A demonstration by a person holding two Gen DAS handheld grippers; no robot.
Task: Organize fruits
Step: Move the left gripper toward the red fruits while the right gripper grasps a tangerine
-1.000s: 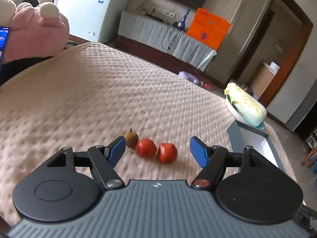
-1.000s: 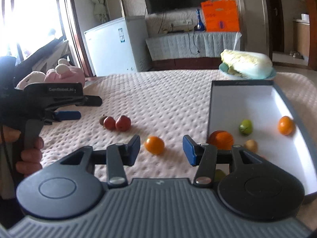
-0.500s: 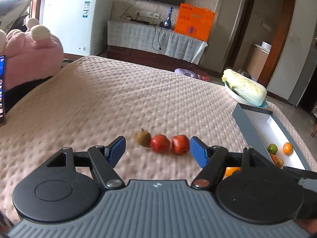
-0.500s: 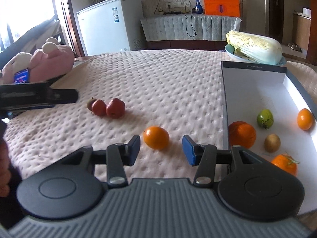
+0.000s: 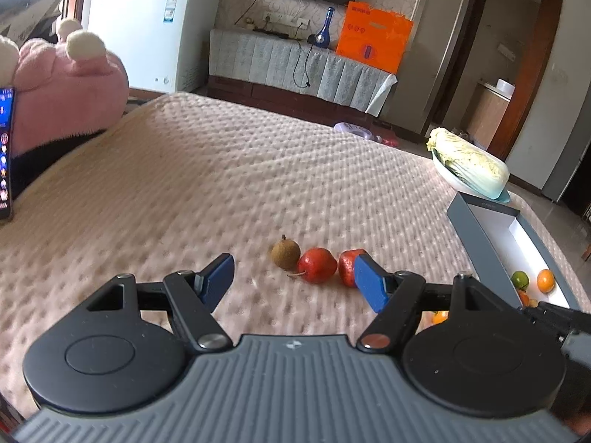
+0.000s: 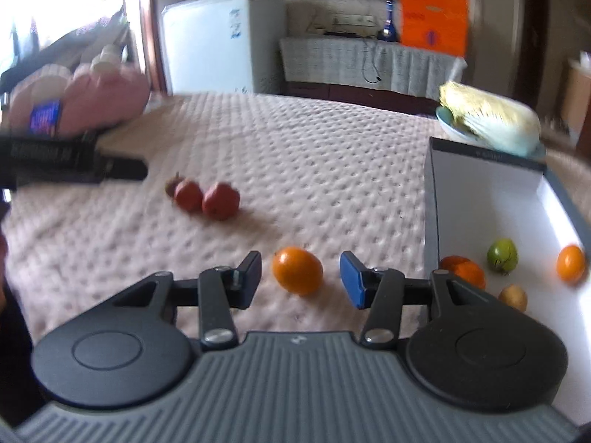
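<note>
In the left wrist view my left gripper (image 5: pixel 293 280) is open, low over the pink bedspread. Just past its fingertips lie a brown fruit (image 5: pixel 285 254), a red fruit (image 5: pixel 317 270) and a second red fruit (image 5: pixel 347 264), which the right finger partly hides. In the right wrist view my right gripper (image 6: pixel 300 271) is open. An orange (image 6: pixel 297 269) lies on the bedspread between its fingertips, with a gap on each side. The same red fruits (image 6: pixel 205 201) show further back on the left, somewhat blurred.
A grey-rimmed white tray (image 6: pixel 430 192) on the right holds a large orange (image 6: pixel 463 271), a green fruit (image 6: pixel 501 254), a small orange (image 6: pixel 570 263) and a tan fruit (image 6: pixel 512 297). A cabbage (image 6: pixel 491 122) in a bowl sits behind it. A pink plush toy (image 5: pixel 66 85) and a phone (image 5: pixel 5 155) are at far left.
The right gripper has come in closer and lower on the orange, which looks larger between its fingertips. The left view has rolled level, and the three fruits have shifted right.
</note>
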